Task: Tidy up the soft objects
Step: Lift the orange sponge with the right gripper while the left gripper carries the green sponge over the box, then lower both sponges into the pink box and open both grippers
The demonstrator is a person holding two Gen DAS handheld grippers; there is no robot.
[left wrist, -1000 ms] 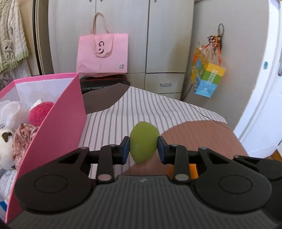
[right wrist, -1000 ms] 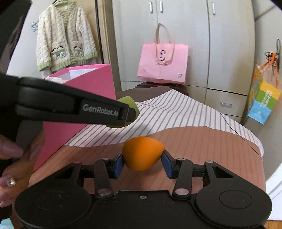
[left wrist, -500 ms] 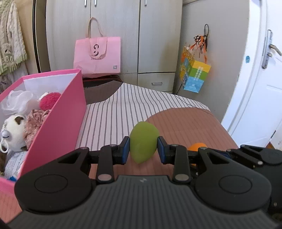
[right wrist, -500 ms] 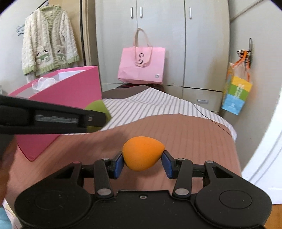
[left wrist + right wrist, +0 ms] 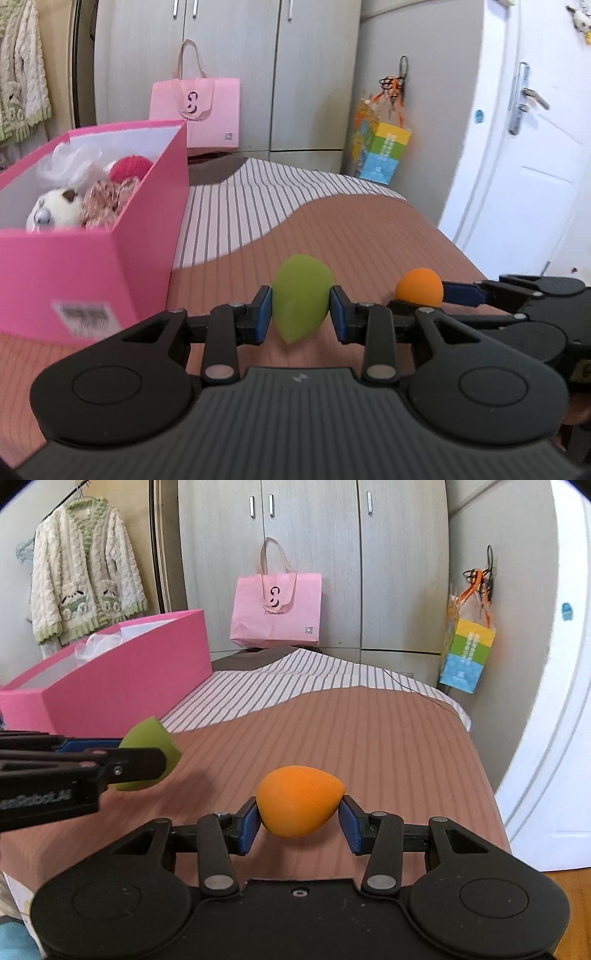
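My left gripper (image 5: pixel 301 308) is shut on a green egg-shaped sponge (image 5: pixel 302 295), held above the brown part of the bed cover. My right gripper (image 5: pixel 297 818) is shut on an orange egg-shaped sponge (image 5: pixel 300 800). The orange sponge (image 5: pixel 419 286) also shows in the left wrist view, to the right of the green one. In the right wrist view the green sponge (image 5: pixel 153 746) hangs to the left in the left gripper. The pink box (image 5: pixel 88 266) stands to the left, holding a white plush toy (image 5: pixel 55 212), a floral cloth (image 5: pixel 107 203) and a red pompom (image 5: pixel 130 168).
The bed cover (image 5: pixel 369 738) is brown near me and striped white farther back. A pink tote bag (image 5: pixel 276 609) leans on the wardrobe behind. A colourful bag (image 5: pixel 466 651) hangs at the right by a white door (image 5: pixel 535 166). A knitted cardigan (image 5: pixel 83 579) hangs at the left.
Both grippers have pulled back from the pink box with their sponges still held. The box now lies farther left and more of the brown cover shows ahead.
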